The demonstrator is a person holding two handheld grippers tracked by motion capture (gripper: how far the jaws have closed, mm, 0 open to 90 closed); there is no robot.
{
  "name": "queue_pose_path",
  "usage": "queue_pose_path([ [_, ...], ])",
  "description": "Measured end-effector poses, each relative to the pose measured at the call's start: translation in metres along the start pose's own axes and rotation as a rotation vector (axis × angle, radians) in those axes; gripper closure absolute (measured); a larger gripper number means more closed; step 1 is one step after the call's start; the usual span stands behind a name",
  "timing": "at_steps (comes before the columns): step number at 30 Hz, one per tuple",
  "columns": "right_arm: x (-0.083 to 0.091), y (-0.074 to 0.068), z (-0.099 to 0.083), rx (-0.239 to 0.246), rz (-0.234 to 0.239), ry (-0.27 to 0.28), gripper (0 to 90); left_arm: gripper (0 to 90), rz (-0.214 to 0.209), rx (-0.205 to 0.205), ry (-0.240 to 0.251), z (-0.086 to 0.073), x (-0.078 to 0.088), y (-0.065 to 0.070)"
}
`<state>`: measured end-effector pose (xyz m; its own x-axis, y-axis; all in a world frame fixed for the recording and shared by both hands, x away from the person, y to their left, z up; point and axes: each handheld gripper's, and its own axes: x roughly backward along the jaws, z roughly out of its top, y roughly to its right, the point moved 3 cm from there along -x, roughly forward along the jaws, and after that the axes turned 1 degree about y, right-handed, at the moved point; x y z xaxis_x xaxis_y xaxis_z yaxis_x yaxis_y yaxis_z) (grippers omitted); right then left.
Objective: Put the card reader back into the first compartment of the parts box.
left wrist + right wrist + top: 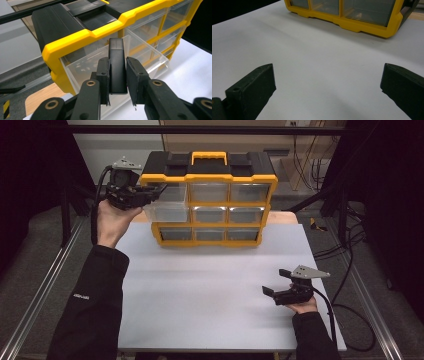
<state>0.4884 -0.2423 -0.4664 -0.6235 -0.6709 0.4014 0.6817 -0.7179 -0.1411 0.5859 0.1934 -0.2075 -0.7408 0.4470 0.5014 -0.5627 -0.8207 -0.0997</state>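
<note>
A white table (210, 290) carries one yellow-and-black drawer cabinet (207, 200) at its far edge, with nine clear drawers in three rows of three; eight sit closed and the top left drawer (167, 205) is pulled out toward the near side, apparently so something can go in. The left gripper (118, 81) holds one black block (117, 67) clenched between its jaws just above that open drawer, likely poised to drop it inside. The right gripper (277, 282) rests at the near right of the table, well apart from the cabinet, jaws spread wide and empty, seemingly waiting.
</note>
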Motion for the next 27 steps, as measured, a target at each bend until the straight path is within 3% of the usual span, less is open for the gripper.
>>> queue_pose_path([
  [27,0.000,0.001,0.000,0.004,-0.003,-0.004,0.1,72.4,0.005,0.006,-0.043,-0.005,-0.024,-0.009],
])
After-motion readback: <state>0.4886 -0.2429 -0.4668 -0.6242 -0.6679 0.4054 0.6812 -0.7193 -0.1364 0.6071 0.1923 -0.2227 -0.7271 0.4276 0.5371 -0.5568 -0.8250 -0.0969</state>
